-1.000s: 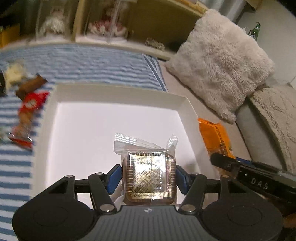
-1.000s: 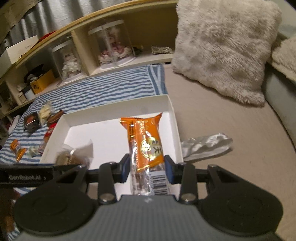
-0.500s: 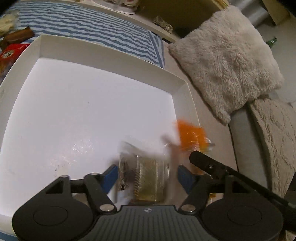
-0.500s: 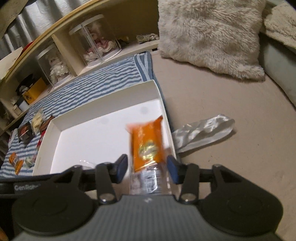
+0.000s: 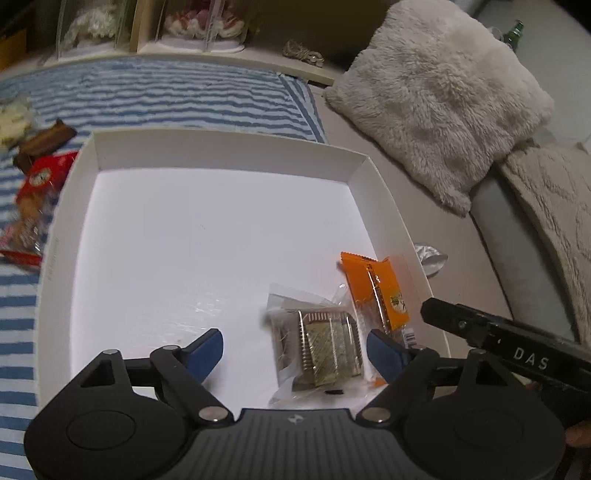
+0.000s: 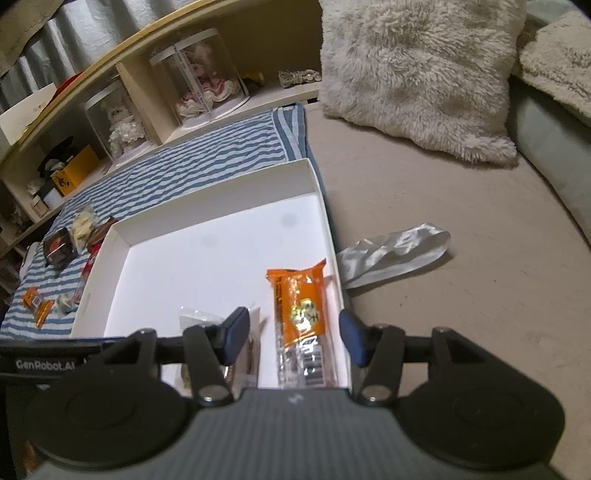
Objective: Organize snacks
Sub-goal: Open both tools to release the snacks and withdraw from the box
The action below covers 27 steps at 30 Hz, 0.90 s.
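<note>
On the bed's striped blanket (image 5: 177, 88), your white box (image 5: 229, 151) holds both snacks side by side: gold pastry (image 5: 325, 343) and orange bar (image 6: 301, 306). Left claw (image 5: 295, 347) and right claw (image 6: 295, 332) gape wide, released.

- A fluffy cream pillow (image 6: 417, 77) leans at the back of the beige surface.
- A blue-striped cloth (image 5: 166, 96) runs up to a wooden shelf (image 6: 133, 77).
- Clear domed cases (image 6: 199, 74) sit inside the shelf.
- A green bottle (image 5: 514, 33) stands behind the pillow.
</note>
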### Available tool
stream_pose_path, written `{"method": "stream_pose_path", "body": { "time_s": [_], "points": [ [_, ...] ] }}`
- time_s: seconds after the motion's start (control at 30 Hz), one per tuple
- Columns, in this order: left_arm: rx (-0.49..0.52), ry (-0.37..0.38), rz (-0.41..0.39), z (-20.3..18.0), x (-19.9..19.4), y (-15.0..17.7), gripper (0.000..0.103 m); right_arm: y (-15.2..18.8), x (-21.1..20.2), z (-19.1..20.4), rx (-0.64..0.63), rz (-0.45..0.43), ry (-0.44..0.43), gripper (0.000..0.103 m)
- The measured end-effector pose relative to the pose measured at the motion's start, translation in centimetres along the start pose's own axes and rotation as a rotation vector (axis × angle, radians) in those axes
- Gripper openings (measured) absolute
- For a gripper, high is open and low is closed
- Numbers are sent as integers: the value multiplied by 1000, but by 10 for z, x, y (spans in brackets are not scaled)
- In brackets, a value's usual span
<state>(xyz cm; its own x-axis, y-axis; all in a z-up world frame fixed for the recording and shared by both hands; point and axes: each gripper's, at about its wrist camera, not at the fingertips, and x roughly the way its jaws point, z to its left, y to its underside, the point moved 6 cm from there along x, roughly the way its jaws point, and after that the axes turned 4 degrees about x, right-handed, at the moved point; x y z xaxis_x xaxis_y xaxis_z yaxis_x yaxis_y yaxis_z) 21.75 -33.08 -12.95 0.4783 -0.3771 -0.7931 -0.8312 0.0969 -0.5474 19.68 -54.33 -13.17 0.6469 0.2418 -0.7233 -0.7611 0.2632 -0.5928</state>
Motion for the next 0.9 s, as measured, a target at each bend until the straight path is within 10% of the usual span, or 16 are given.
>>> {"method": "stream_pose_path", "body": {
  "time_s": [0.37,0.9],
  "points": [
    [104,-64,-67,6,-47,1,103,7,-42,15,-86,-48,37,102],
    [158,-59,-130,26,-102,8,103,14,-82,40,-147,-66,72,102]
  ]
}}
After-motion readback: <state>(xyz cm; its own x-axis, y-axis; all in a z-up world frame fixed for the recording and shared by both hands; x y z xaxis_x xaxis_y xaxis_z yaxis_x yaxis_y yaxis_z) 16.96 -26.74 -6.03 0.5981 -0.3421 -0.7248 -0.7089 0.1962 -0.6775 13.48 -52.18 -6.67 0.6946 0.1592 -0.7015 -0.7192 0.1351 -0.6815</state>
